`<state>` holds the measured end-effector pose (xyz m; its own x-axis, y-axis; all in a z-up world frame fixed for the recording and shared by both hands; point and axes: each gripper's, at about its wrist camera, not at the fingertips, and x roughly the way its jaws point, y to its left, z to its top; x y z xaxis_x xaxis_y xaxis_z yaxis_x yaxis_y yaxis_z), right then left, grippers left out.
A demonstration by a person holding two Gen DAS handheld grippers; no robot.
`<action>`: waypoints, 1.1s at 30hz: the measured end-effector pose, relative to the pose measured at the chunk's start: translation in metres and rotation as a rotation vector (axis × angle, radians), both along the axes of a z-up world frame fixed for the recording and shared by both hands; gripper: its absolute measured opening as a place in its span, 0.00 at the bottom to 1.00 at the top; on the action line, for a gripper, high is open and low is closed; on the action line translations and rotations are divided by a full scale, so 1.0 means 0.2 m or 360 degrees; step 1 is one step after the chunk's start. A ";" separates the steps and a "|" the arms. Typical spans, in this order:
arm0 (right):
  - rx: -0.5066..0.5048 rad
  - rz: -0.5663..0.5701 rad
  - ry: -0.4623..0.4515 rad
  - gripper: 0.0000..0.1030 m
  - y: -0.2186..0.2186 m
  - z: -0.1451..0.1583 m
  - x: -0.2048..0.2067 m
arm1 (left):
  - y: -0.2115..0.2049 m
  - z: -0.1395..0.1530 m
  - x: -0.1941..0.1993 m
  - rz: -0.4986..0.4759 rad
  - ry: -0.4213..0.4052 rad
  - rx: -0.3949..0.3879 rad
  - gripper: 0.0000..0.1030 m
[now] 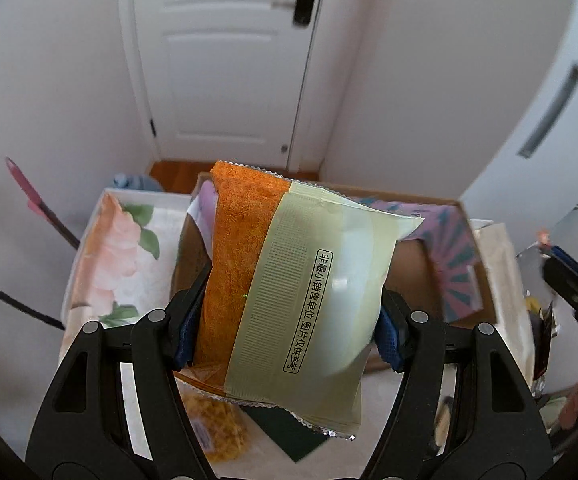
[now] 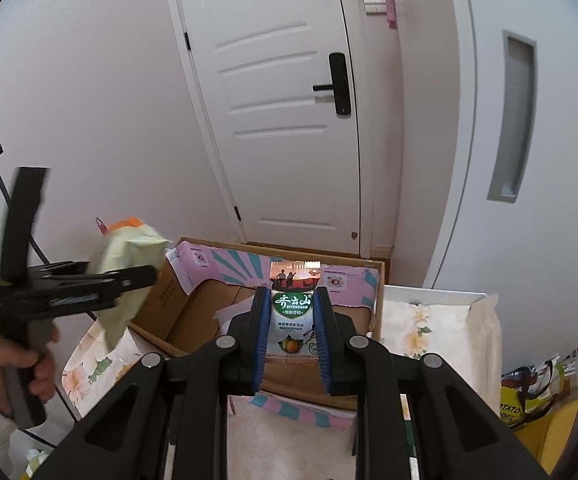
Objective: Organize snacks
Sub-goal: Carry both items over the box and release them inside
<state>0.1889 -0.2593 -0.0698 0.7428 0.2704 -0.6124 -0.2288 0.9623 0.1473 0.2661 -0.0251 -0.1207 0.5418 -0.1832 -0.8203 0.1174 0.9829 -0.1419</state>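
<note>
Both grippers carry snacks toward the open cardboard box (image 2: 193, 320) on the floral-clothed tabletop. The left gripper (image 1: 287, 316) clamps a green-and-orange packet (image 1: 289, 292), long axis tilted, near the box's left edge. The right gripper (image 2: 292, 332) pinches a small white-and-green sachet (image 2: 291, 320) above the box's near edge, seemingly the nearer of the 2.

this is a home, by the entrance of a flat. a white panelled door (image 2: 285, 120) with a black lever handle and lock plate (image 2: 339, 84) stands ahead, with a strip of wooden floor (image 1: 177, 176) at its foot. plain pale walls run either side, a white light switch (image 2: 373, 3) on one. a white cabinet door with a recessed grey handle (image 2: 513, 120) is on the right. a floral tablecloth (image 1: 121, 256) covers the table, and a cardboard box (image 2: 273, 320) with pink flaps sits on it.
</note>
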 end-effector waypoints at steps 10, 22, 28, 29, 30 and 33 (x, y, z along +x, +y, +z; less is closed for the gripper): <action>0.0030 -0.0089 0.0176 0.19 0.05 -0.18 0.20 | -0.01 -0.21 0.20 -0.0077 0.0113 0.0107 0.66; 0.0031 -0.0156 0.0292 0.19 0.05 -0.30 0.23 | -0.04 -0.10 0.04 -0.0172 -0.0075 0.0263 0.94; 0.0028 -0.0130 0.0315 0.19 0.06 -0.31 0.27 | -0.01 -0.01 -0.04 -0.0130 -0.0126 0.0252 0.94; 0.0031 -0.0124 0.0317 0.19 0.06 -0.30 0.28 | -0.01 0.00 -0.05 -0.0124 -0.0137 0.0250 0.94; 0.0031 -0.0118 0.0321 0.19 0.06 -0.30 0.30 | 0.00 0.01 -0.06 -0.0110 -0.0157 0.0251 0.94; 0.0033 -0.0106 0.0334 0.19 0.08 -0.29 0.37 | 0.01 0.03 -0.09 -0.0093 -0.0181 0.0253 0.94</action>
